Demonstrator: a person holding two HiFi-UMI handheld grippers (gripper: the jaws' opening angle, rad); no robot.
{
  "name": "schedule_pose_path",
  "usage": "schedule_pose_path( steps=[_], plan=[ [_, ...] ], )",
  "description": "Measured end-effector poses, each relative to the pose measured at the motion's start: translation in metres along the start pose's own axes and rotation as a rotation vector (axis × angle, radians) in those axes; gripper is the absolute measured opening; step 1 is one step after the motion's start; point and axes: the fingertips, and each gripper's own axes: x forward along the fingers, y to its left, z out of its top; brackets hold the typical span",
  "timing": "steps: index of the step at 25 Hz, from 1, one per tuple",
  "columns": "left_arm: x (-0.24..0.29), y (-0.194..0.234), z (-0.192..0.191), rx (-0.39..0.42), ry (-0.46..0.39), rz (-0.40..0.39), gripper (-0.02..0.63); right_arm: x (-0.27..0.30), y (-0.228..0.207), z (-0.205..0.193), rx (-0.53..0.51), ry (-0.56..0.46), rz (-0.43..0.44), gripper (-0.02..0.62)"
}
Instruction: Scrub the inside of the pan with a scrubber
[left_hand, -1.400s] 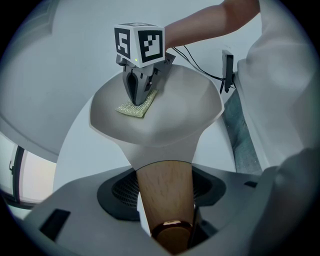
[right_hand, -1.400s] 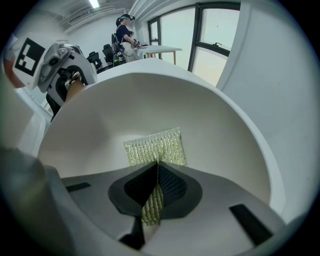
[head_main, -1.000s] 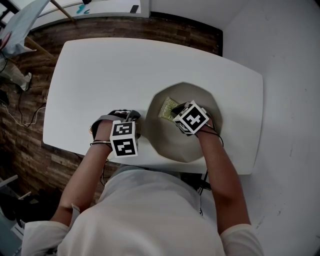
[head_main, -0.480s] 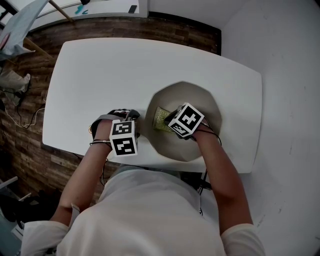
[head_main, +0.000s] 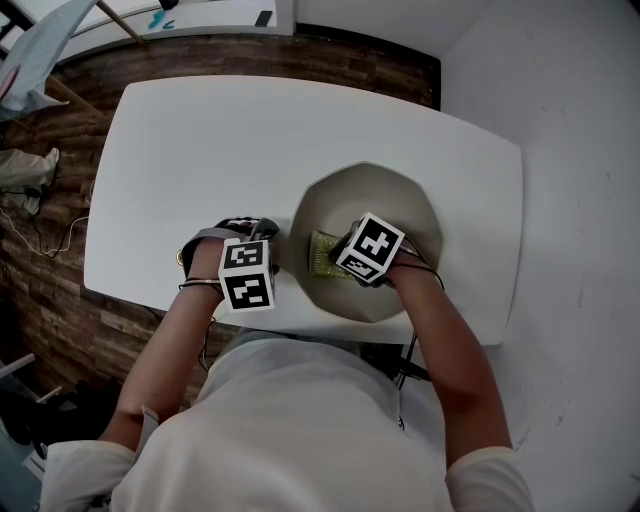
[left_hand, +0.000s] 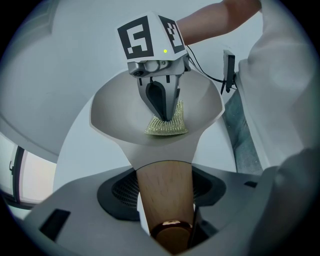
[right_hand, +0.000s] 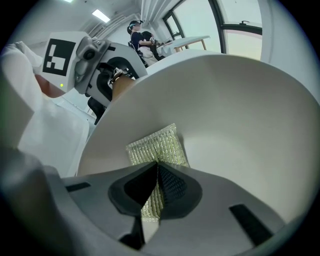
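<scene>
A pale grey pan (head_main: 385, 195) sits on the white table (head_main: 200, 150). Its wooden handle (left_hand: 163, 182) runs between the jaws of my left gripper (left_hand: 165, 207), which is shut on it. In the head view that gripper (head_main: 256, 240) covers the handle at the pan's left. My right gripper (head_main: 340, 258) is shut on a yellow-green mesh scrubber (head_main: 323, 254) and presses it on the pan's inner floor near the left wall. The right gripper view shows the scrubber (right_hand: 156, 145) pinched between the pads (right_hand: 170, 185) against the pan's inside (right_hand: 240, 125).
The table's near edge (head_main: 300, 325) lies just below the pan. A wood-look floor (head_main: 60, 300) borders the table at the left and back. A cable (left_hand: 226, 70) hangs by the person's right arm.
My right gripper has dragged the scrubber across the pan's floor, leftward and toward the person. The left gripper and the pan have stayed put.
</scene>
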Motion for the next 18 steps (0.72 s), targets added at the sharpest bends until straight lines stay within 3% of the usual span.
schedule_pose_path(
  steps=[18],
  plan=[
    [0.000,0.000,0.000,0.001,-0.001,-0.001,0.265,-0.005,0.013,-0.037,-0.011,0.125,0.054,0.023]
  ],
)
